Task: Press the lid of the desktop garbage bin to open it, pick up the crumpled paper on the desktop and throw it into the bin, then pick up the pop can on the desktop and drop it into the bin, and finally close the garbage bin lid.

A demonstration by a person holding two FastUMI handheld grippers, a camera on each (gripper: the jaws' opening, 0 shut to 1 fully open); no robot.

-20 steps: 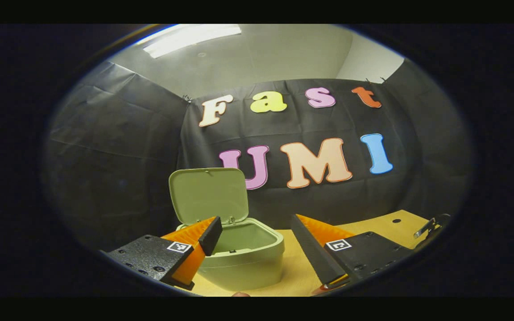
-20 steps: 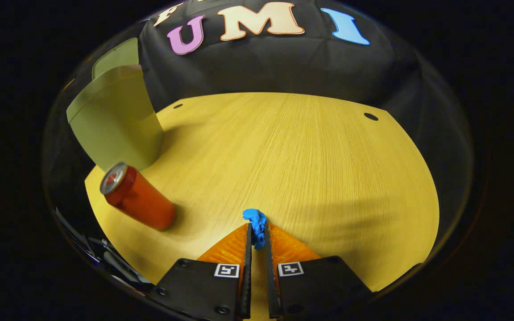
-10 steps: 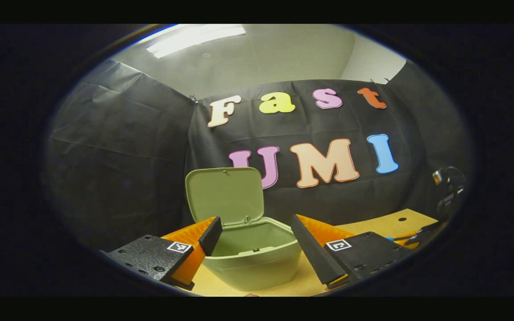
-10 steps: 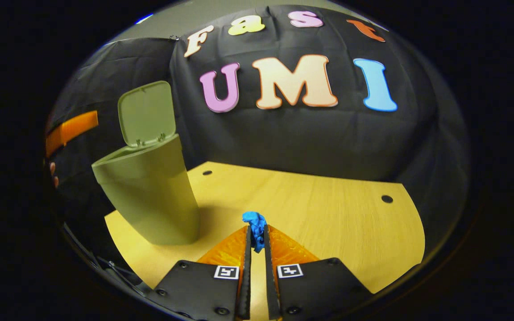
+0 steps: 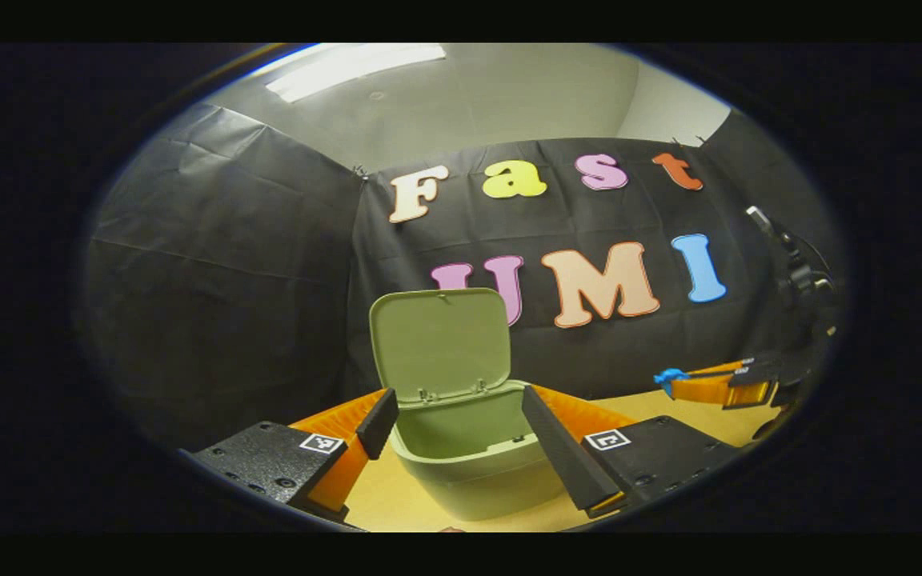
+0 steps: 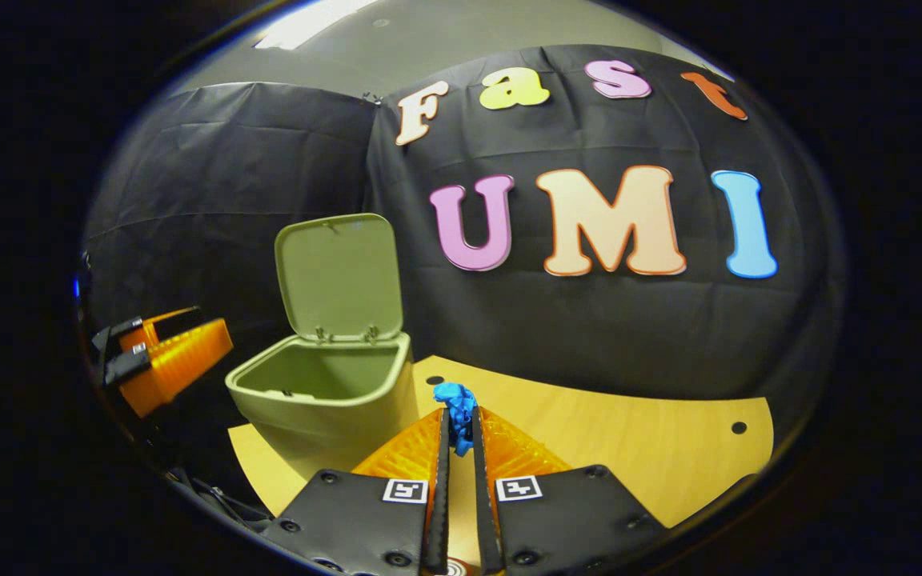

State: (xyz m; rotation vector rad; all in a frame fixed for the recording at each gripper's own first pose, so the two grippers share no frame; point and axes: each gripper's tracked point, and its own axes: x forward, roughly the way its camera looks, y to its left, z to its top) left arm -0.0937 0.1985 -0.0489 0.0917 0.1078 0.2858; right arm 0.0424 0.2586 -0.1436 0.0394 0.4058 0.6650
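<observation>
The left gripper view looks level from close in front of the open bin (image 5: 469, 448), facing the booth wall. The right gripper view sits slightly higher, to the bin's (image 6: 325, 400) right. Both share the bin, its raised lid (image 5: 438, 342) and the wooden desktop (image 6: 629, 448).

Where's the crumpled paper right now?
Pinched in the right gripper, the blue crumpled paper hangs above the table, just right of the open bin.

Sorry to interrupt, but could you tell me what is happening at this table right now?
A person is tidying a wooden desktop with two hand-held grippers. The right hand-held gripper is pinching a crumpled blue paper and holding it beside the green bin, whose lid stands open. The left hand-held gripper is open, with the bin in front of it. The paper is not yet in the bin.
</observation>
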